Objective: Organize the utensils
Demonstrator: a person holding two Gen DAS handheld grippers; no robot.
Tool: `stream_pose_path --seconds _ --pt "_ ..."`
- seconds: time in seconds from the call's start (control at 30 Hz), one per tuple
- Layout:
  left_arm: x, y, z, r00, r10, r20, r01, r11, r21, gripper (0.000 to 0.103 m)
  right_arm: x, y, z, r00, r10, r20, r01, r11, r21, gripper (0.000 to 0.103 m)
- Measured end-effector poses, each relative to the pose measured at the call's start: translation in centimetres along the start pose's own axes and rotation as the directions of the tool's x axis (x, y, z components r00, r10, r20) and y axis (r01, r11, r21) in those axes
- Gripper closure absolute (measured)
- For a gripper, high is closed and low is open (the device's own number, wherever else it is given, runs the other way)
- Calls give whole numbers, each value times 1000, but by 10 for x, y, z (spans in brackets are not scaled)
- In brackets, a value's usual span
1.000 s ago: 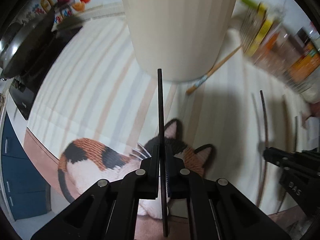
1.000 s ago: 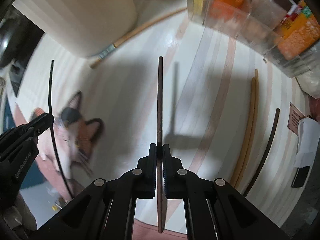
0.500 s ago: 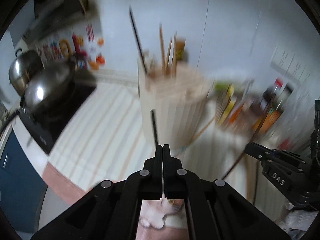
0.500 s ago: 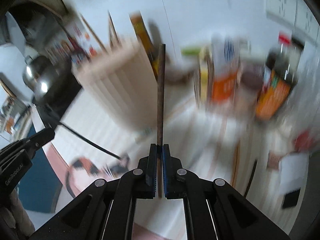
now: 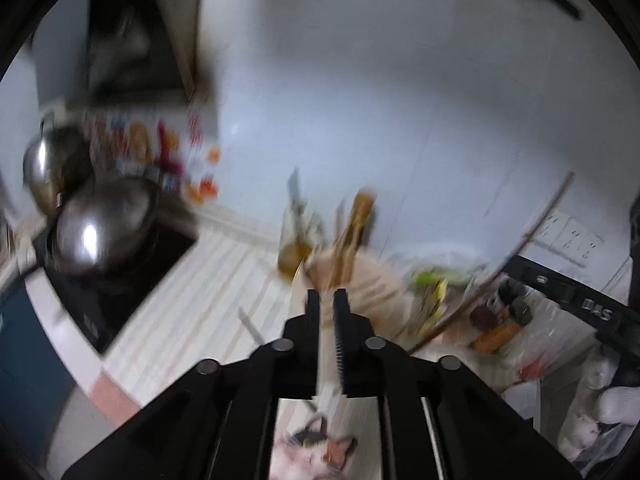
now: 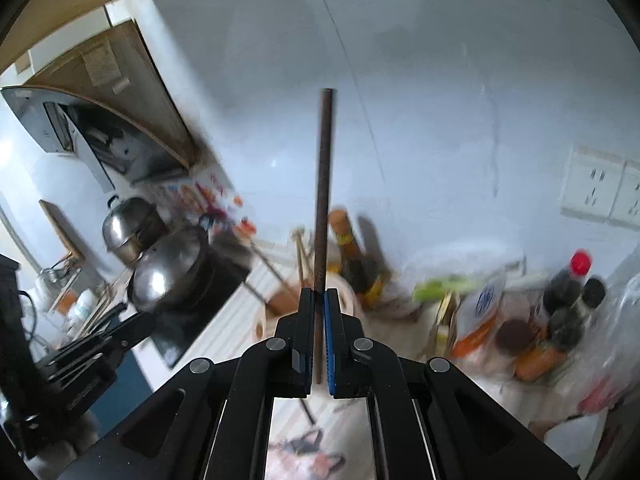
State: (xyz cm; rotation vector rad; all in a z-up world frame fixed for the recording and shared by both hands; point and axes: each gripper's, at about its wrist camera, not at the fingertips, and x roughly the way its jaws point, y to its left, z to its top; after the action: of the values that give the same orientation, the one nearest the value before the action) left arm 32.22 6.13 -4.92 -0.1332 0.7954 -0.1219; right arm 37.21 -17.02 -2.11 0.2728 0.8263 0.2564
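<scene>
Right tool (image 6: 319, 300) — jaws clamped on a thin dark-brown wooden chopstick (image 6: 324, 184), which stands straight up the frame centre, its top end against the white tiled wall (image 6: 420, 100). Left tool (image 5: 327, 300) — jaws have just been opening, now slightly apart with a narrow gap, nothing between them; blur is heavy here.

Just beyond both tools sits the cream ribbed cylindrical utensil holder (image 5: 360, 276), centre frame, with several light wooden sticks (image 5: 344, 240) poking out of its top; in the right view it lies partly behind the tool and the chopstick. A thin dark stick (image 6: 272, 272) slants at the holder's left side in the right view — whether it is inside cannot be told.

Holder stands on the counter, covered by a pale striped mat (image 5: 208, 292). Left of frame: shiny steel pots (image 6: 168, 272) on a black cooktop (image 5: 132, 280). Right of frame: cluster of sauce bottles and jars (image 6: 560, 308). Wall sockets (image 6: 600, 188) at far right.
</scene>
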Motion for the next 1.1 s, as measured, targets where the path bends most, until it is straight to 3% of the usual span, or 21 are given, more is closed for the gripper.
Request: stream_pose_path --seconds 0.03,0.07,0.1,0.2,0.3,0.43,0.47,0.67,0.7,0.73,0.77,0.8,0.83,0.87,0.93,0.97,1.1 --pt "11 10 -11 999 15 -39 -16 1000 -26 79 8 -5 -10 999 7 -46 -6 1000 12 98" --pt "21 17 -20 997 29 -69 -33 998 -47 64 15 -10 -20 996 10 -89 -8 1000 28 98" --pt "34 26 -34 993 46 -104 -54 996 -72 58 24 -16 -33 991 11 -130 -6 999 38 98" --pt "80 42 -74 970 61 -237 -91 989 -117 58 61 -42 -85 956 13 -293 17 995 101 98" --pt "127 46 -107 934 60 -352 -114 984 -137 58 100 -75 -140 885 24 -466 68 981 179 98" --pt "184 34 -135 888 55 -456 -125 984 -124 58 146 -111 -185 790 26 -613 150 961 234 99" --pt "198 32 -140 878 71 -474 -139 984 -111 59 160 -119 -195 756 28 -654 169 957 235 103" --pt "257 20 -166 826 145 -544 -193 981 -32 59 212 -150 -230 656 -53 -753 291 938 187 103" --pt "262 19 -169 823 163 -545 -204 979 -15 60 214 -153 -234 652 -55 -757 301 934 191 103" --pt "262 16 -169 830 187 -525 -216 976 7 63 212 -153 -233 668 -56 -742 301 932 200 100" --pt "263 11 -170 837 200 -510 -216 976 28 71 212 -153 -235 669 -58 -741 302 932 199 100" --pt "263 7 -170 842 198 -501 -207 978 38 86 211 -153 -236 670 -54 -740 302 931 205 97" --pt "262 5 -171 843 201 -499 -206 977 46 92 214 -154 -237 672 -50 -739 303 929 213 90" --pt "262 2 -173 839 218 -498 -213 975 68 94 213 -154 -238 676 -40 -735 303 925 228 85" --pt "258 3 -178 839 228 -494 -214 973 84 97 212 -150 -237 687 -31 -726 302 921 246 54" --pt "254 5 -182 839 230 -493 -216 973 87 98 211 -147 -236 693 -32 -720 303 919 251 48" --pt "220 25 -208 826 226 -516 -216 973 80 99 213 -125 -237 729 -1 -684 269 920 285 44"
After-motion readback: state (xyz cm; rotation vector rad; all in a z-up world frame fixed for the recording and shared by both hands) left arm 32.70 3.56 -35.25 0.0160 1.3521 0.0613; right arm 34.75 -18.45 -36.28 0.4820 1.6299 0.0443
